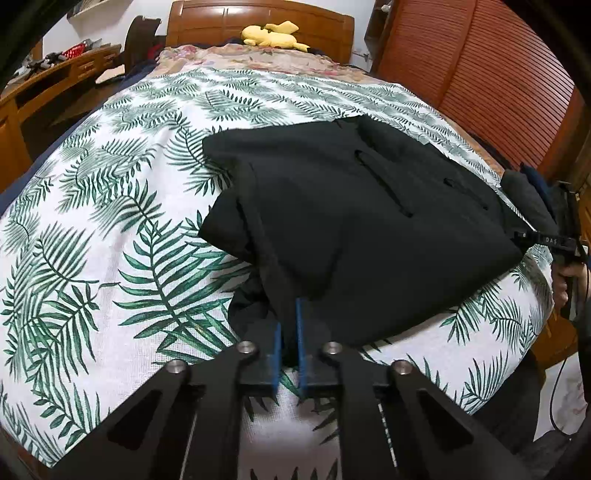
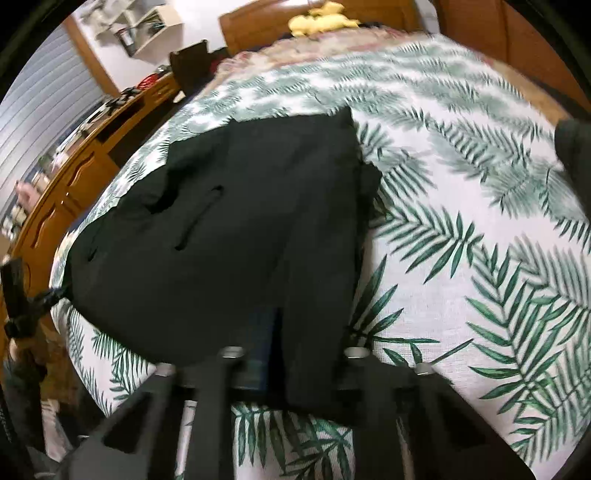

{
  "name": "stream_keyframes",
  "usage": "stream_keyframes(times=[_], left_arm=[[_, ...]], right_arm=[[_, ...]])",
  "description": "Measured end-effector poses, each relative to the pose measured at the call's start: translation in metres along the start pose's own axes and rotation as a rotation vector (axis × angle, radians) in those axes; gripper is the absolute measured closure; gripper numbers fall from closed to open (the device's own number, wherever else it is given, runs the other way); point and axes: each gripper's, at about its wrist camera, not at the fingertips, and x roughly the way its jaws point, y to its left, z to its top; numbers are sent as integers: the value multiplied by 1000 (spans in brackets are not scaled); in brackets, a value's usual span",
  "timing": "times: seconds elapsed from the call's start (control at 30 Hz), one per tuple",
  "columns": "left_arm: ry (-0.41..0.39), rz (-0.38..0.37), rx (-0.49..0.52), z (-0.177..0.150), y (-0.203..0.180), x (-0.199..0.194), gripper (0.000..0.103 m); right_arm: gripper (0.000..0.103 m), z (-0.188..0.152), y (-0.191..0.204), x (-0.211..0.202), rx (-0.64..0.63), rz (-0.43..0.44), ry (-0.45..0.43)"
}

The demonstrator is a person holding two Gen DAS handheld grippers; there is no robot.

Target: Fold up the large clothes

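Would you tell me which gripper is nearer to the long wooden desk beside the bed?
Left. The left gripper clamps the near edge of the black garment on the desk side; the right gripper clamps it farther toward the slatted red-brown panel.

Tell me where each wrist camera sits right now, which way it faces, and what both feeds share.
Left wrist: rides the left gripper, looking down its fingers across the bed toward the headboard; blue pads pinch the near edge of the black garment; a hand shows at the right edge.
Right wrist: rides the right gripper, facing the same way, blurred; jaws closed on the garment's near edge.
Shared: the garment, the leaf-print sheet, the yellow plush toy.
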Motion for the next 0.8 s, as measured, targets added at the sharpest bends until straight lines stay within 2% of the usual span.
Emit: stream_keyframes(times=[0.13, 0.37, 0.47, 0.53, 0.63, 0.67, 0.7, 0.73, 0.8], left_arm=[[-12, -8, -8, -3, -2, -10, 100], [-28, -56, 35, -20, -18, -41, 100], [-23, -36, 51, -26, -21, -42, 100], [-27, -18, 70, -27, -22, -41, 100], [-25, -11, 77, -24, -19, -40, 96], [-28, -12, 79, -24, -17, -41, 94], [-36, -13, 79, -23, -15, -42, 88], [-44, -9, 78, -22, -12, -44, 84], [-64, 4, 73, -21, -7, -48, 62]], right_arm=[[92, -5, -2, -17, -19, -14, -35], [94, -26, 4, -53, -74, -91, -28], [94, -31, 7, -61, -72, -113, -28], [93, -28, 16, -63, -95, -158, -24], [85, -17, 31, -61, -156, -241, -26], [79, -12, 35, -59, -177, -278, -29], [68, -8, 38, -58, -195, -319, -41], [64, -2, 45, -56, -207, -347, -56], [55, 9, 56, -57, -220, -355, -106]])
